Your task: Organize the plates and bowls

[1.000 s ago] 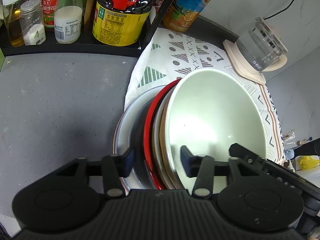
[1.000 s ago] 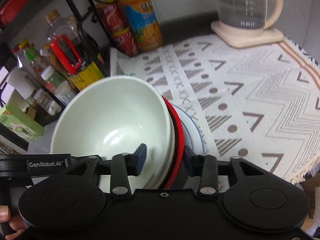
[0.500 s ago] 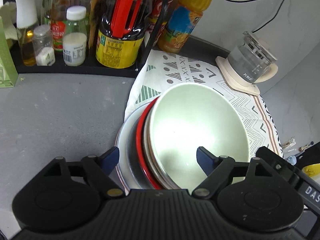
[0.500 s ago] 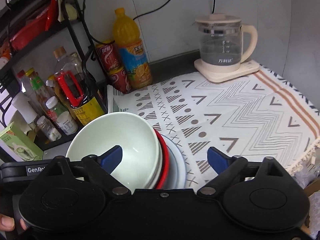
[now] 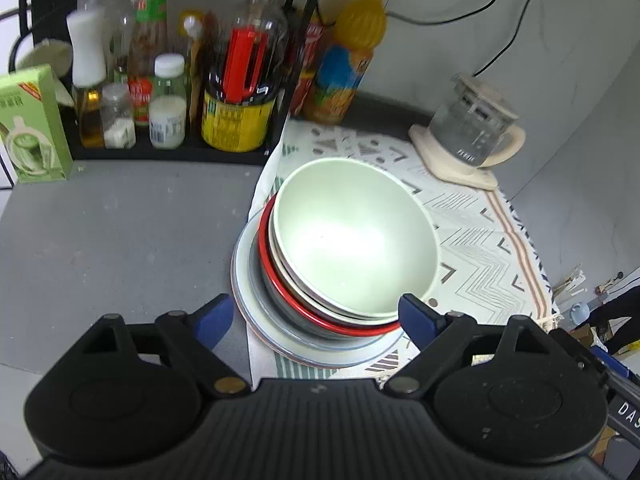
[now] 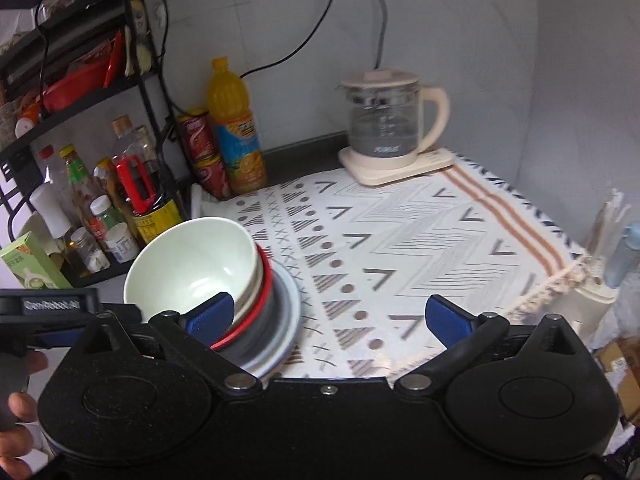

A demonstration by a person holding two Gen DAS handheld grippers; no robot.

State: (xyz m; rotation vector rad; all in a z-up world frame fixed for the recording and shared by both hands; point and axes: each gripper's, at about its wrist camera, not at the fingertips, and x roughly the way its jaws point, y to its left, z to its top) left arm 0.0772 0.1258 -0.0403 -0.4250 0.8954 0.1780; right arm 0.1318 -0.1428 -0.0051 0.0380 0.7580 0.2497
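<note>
Left gripper [image 5: 316, 314]: nearest the camera in the left wrist view. Its jaws stand wide apart and are opening; the blue pads [image 5: 214, 316] press on nothing. The near edge of the dish stack shows in the gap between them, apart from both pads.

Right gripper [image 6: 328, 314]: jaws wide apart and opening, nothing clamped. In the right wrist view only patterned cloth [image 6: 400, 240] lies between the pads; the left pad overlaps the stack's near right edge in the picture, and contact cannot be told. A hand [image 6: 16, 432] shows at the near left edge of that view.

Dish stack: stands on the near left part of the cloth, partly over the cloth's left edge onto the grey surface [image 5: 120, 232]. From the bottom up:
- a wide pale plate [image 5: 256, 320] with a blue rim line
- a grey dish [image 5: 280, 304]
- a red-rimmed dish [image 5: 320, 318]
- a pale green bowl [image 5: 352, 236], upright, uppermost, tilted a little toward the right

Left of the stack, farther back: a black rack [image 5: 172, 152] carrying bottles and jars, with a green carton [image 5: 32, 124] beside it on the surface.

Far, against the wall: an orange drink bottle [image 6: 236, 128] and red cans [image 6: 204, 156].

Far right on the cloth: a glass kettle [image 6: 388, 124] on a cream base, well apart from the stack
</note>
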